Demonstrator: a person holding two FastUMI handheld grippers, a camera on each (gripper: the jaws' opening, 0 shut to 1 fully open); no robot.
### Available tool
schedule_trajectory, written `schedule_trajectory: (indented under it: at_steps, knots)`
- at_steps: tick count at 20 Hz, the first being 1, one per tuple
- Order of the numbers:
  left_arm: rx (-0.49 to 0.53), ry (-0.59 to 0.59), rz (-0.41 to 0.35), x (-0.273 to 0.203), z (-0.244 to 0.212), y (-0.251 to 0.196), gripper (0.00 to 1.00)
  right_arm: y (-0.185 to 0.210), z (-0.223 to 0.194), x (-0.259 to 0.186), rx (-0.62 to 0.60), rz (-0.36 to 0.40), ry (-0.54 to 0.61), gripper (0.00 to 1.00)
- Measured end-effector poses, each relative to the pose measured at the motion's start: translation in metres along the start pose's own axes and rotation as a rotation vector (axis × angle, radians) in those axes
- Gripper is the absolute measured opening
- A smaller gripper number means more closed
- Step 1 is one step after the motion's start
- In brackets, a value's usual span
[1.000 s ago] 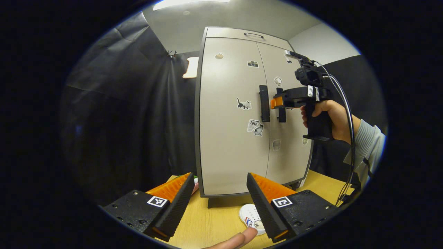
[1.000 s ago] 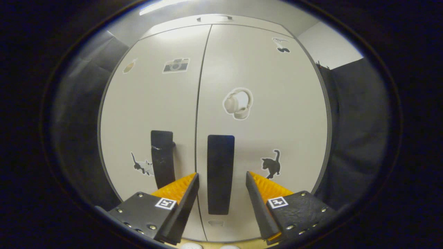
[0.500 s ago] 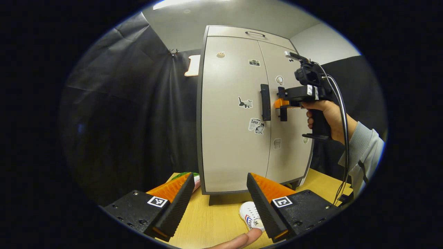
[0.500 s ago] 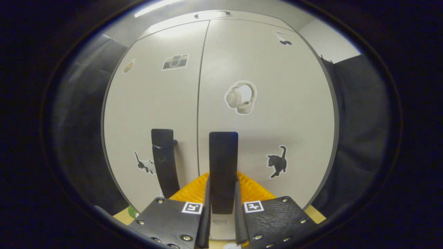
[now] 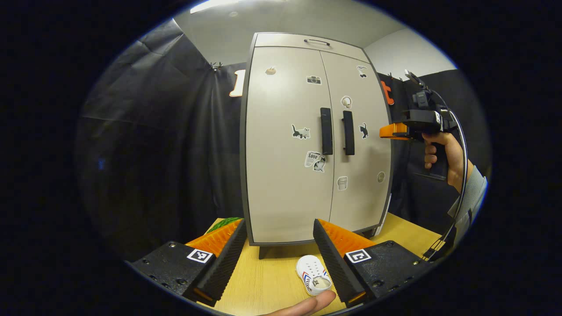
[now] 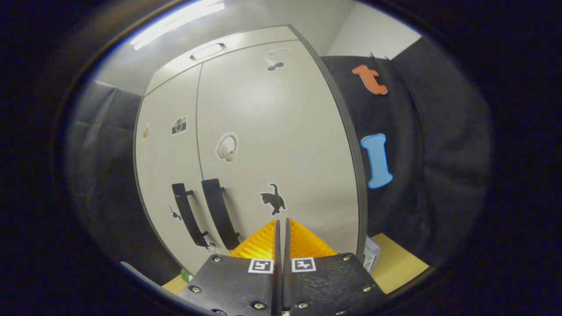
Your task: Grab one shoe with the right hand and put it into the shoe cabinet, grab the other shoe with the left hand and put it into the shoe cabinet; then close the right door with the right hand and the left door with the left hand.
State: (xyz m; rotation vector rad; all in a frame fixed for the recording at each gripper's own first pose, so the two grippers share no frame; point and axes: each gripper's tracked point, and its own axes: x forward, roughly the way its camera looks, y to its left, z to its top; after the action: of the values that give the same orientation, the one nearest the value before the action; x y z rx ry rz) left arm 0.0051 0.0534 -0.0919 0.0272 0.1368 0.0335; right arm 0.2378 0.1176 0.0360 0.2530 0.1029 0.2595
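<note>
Both doors of the shoe cabinet (image 5: 316, 145) are standing shut, with the left handle (image 5: 326, 131) and right handle (image 5: 348, 132) side by side at the seam. The left gripper (image 5: 279, 245) is hovering low over the table (image 5: 272, 285) with its fingers spread wide and nothing between them; the cabinet is standing straight ahead of it, and one white shoe (image 5: 312, 275) is lying on the wood just inside its right finger, a fingertip (image 5: 311, 305) poking in beneath. The right gripper (image 6: 281, 245) is sitting off the cabinet's right side, ahead and to the right of the left one, with its fingers pressed together and holding nothing; in the right gripper view the handles are lying ahead and to its left. Judging from the closed doors, the shoe has nowhere to go until a door opens. The risk looks to be a closed gripper sliding off the handle, or the door sweeping into the shoe lying near the cabinet's foot.
</note>
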Motion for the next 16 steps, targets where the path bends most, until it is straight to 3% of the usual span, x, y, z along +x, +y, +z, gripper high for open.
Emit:
schedule_trajectory:
  at_steps: [4,6,9,14,16]
  knots:
    - [-0.002,-0.016,-0.019,-0.003,0.002,-0.003,0.94,0.011,-0.027,0.011,-0.116,0.020,0.044,0.05]
    - [-0.003,-0.018,-0.013,-0.003,0.002,0.002,0.94,0.038,-0.030,0.017,-0.139,0.078,0.038,0.19]
    - [-0.006,-0.012,-0.017,-0.001,-0.002,0.006,0.94,0.056,-0.024,0.027,-0.203,0.068,0.007,0.94]
    - [-0.007,0.010,-0.015,0.003,-0.016,0.015,0.95,0.087,-0.018,0.044,-0.197,0.068,-0.008,0.95]
    - [-0.008,0.022,-0.013,0.005,-0.021,0.017,0.95,0.098,-0.013,0.053,-0.218,0.058,-0.012,0.88]
